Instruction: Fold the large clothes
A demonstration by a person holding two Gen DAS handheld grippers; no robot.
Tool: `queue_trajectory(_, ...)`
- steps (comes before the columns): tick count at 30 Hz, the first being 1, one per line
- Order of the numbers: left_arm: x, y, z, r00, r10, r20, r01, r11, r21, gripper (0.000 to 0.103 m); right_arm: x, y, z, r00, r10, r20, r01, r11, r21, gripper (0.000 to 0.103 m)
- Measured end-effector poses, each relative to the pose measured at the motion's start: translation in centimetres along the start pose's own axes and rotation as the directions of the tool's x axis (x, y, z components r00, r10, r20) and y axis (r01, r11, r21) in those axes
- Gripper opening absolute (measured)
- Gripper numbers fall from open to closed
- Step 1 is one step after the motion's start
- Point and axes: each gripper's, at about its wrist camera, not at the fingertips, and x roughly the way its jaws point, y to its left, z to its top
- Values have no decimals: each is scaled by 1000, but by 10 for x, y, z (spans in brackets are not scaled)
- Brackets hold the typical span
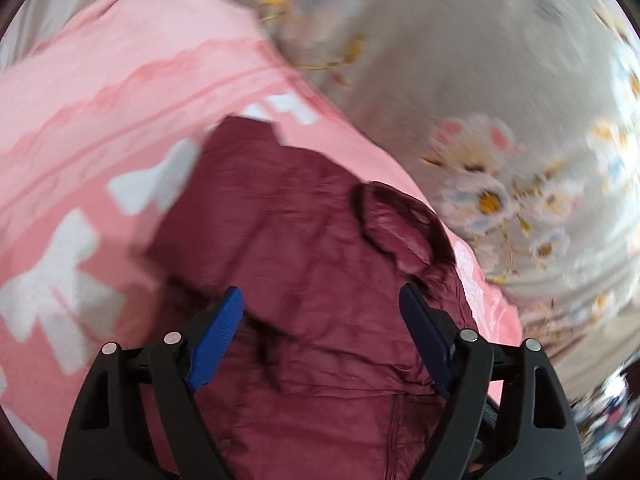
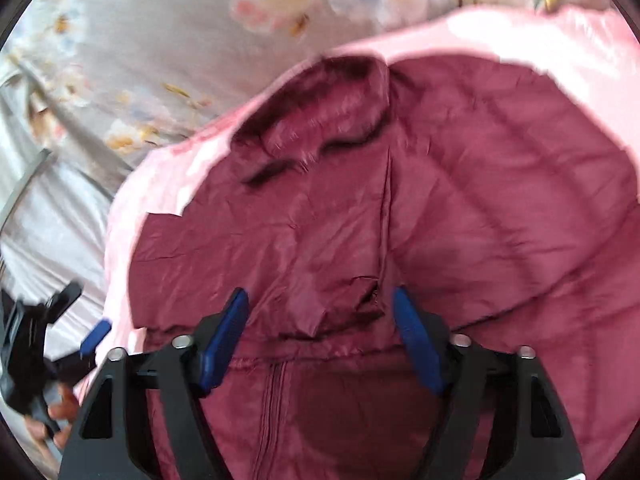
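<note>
A maroon puffer jacket (image 1: 304, 248) lies spread on a pink blanket (image 1: 100, 92) with white shapes. Its collar (image 1: 400, 220) is toward the right in the left wrist view. My left gripper (image 1: 322, 300) is open and empty just above the jacket's body. In the right wrist view the jacket (image 2: 460, 208) fills the middle, collar (image 2: 320, 112) at the top, zipper (image 2: 272, 400) at the bottom. My right gripper (image 2: 320, 300) is open and empty over the jacket's front. The left gripper also shows in the right wrist view (image 2: 60, 320) at the lower left, beside the blanket's edge.
The pink blanket (image 2: 520, 36) lies on a grey floral bedsheet (image 1: 480, 80), which also fills the upper left of the right wrist view (image 2: 140, 40). A person's hand (image 2: 60, 412) holds the left gripper. Both views are motion-blurred.
</note>
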Motion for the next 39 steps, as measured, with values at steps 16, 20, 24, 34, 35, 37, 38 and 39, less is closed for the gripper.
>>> queue_trajectory(16,51,22,13,993,-52,-105,36,988,-149,70,-109,-10,90,949,-144,282,184,975,-123,4)
queue_trajectory(20,72,31,27,992,97,-79,-107,985,-136,51,-108,-16,88,944,-164,287,211,967,-141,4)
queue_trajectory(24,84,50,36,984,139,-108,-156,975,-161,16,-104,-24,87,947,-172,272,216,966,-144,4)
queue_trajectory(34,51,44,42,986,170,2,-168,979,-118,2,-92,-48,70,953,-179,243,216,967,-134,3)
queue_trajectory(35,54,45,40,981,192,-2,-191,976,-102,2,-87,-52,65,956,-190,223,224,965,-135,3)
queue_trajectory(37,66,50,34,973,228,-30,-230,969,-86,1,-67,-68,53,962,-225,155,244,962,-121,3)
queue_trajectory(38,74,57,29,969,239,-55,-243,966,-89,1,-59,-76,48,963,-236,129,250,962,-108,3)
queue_trajectory(39,79,62,26,969,240,-64,-245,965,-90,1,-51,-83,44,963,-246,107,257,961,-99,3)
